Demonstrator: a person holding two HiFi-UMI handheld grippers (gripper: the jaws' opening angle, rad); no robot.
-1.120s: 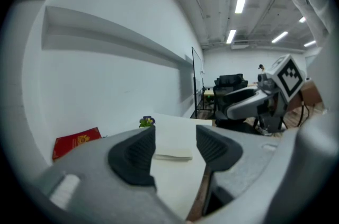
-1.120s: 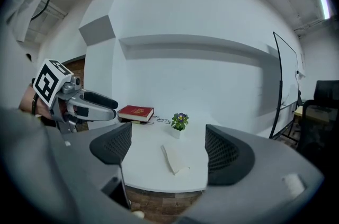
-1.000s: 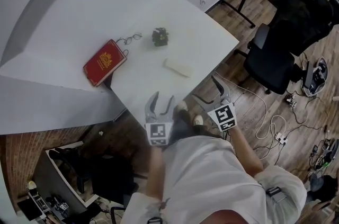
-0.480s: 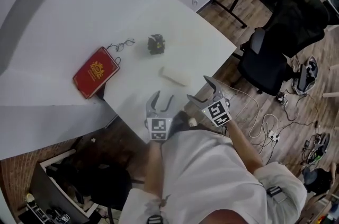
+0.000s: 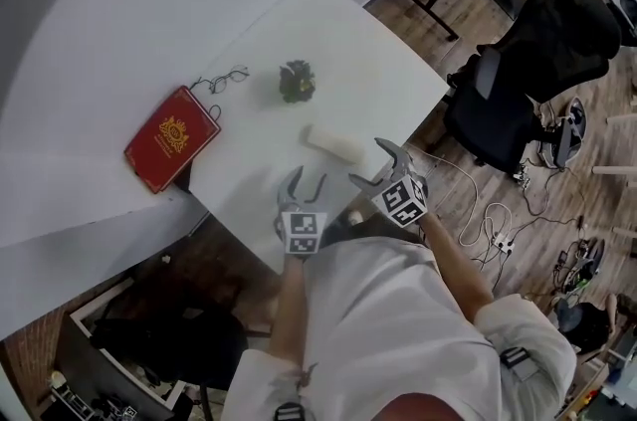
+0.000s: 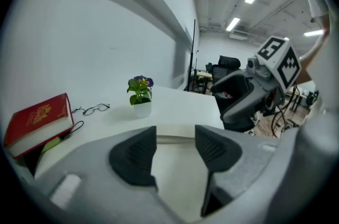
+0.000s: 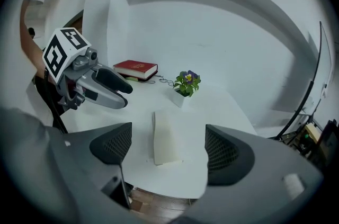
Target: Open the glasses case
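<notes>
On the white table [image 5: 328, 31], left gripper [image 5: 305, 182] and right gripper [image 5: 370, 164] hover just short of the glasses case [image 5: 333, 144], jaws apart and empty, probably aimed to flank it. The case lies shut, untouched, potted plant [image 5: 297, 81] behind it.

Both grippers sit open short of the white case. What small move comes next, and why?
Likely ease the right gripper forward until its open jaws straddle the white glasses case, which lies shut on the table just ahead, lined up between them but untouched. The left gripper, also open and empty, is near the case as well.
</notes>
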